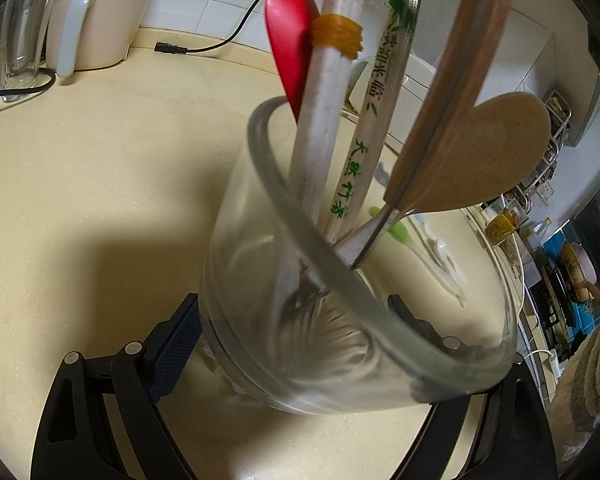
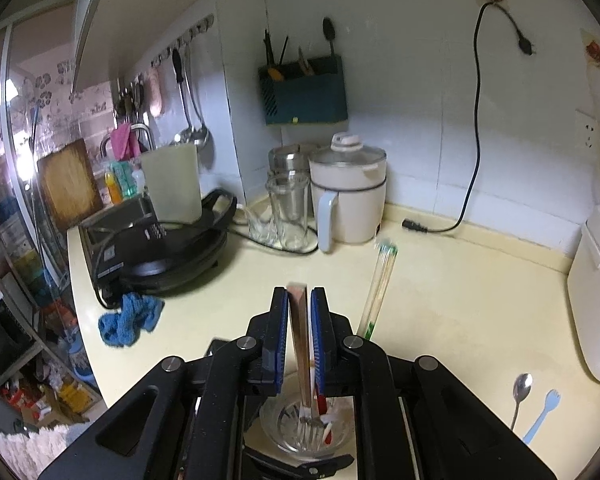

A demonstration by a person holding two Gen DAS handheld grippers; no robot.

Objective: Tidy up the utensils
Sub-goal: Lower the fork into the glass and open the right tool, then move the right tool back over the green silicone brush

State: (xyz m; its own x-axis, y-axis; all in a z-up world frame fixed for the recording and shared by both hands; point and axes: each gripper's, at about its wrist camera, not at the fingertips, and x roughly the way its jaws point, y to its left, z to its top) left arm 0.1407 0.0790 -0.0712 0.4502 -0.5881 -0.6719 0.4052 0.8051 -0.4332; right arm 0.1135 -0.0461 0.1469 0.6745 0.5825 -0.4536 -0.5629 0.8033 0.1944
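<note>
Left gripper point(image 1: 296, 344): grasping the glass jar point(image 1: 339, 320) at its sides.
Right gripper point(image 2: 300, 340): clenched on a wooden spatula point(image 2: 300, 344) handle, above the jar.
Counter point(image 2: 439, 300): spoon point(image 2: 520, 394) near right.

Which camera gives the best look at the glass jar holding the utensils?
The left wrist view. The glass jar fills the frame between the left gripper pads, with the red spoon and wrapped chopsticks standing in it. The right wrist view shows only its bottom, seen from above behind the right gripper.
</note>
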